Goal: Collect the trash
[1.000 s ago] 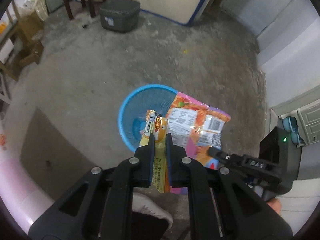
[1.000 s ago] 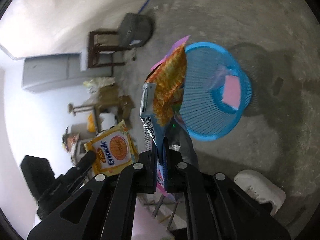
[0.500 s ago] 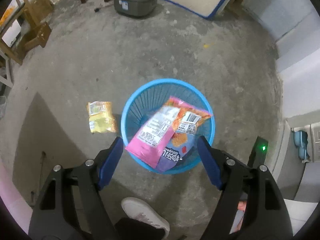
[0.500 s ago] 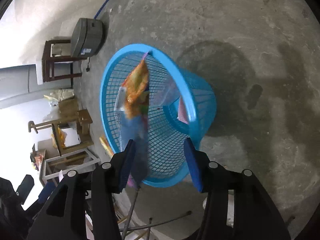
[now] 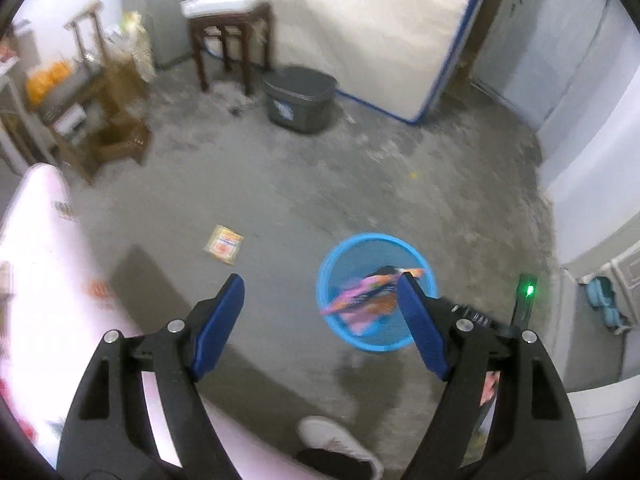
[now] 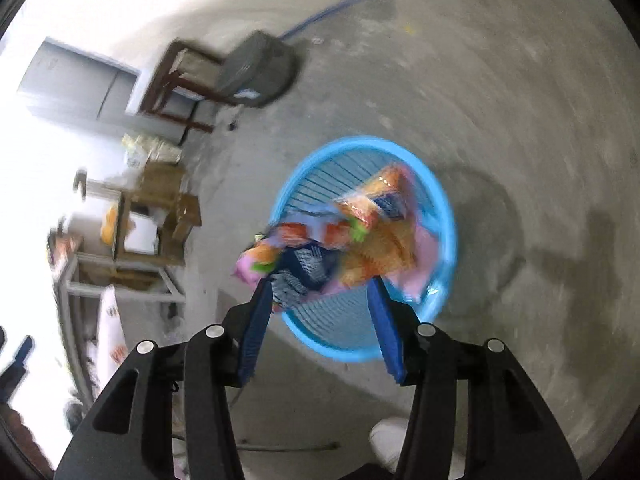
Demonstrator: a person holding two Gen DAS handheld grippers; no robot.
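Wrappers [image 6: 360, 236] lie in the blue basket [image 5: 332, 272], one yellow packet [image 5: 224, 244] on the floor beside it; both claws, left [image 5: 320, 318] and right [image 6: 320, 320], just opened and empty, so lower the left squarely over that packet before closing.

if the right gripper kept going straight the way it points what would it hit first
Most likely the snack wrappers piled in the blue basket: they sit straight ahead between the open fingers of the right gripper. Depth is unclear, since the picture is blurred.
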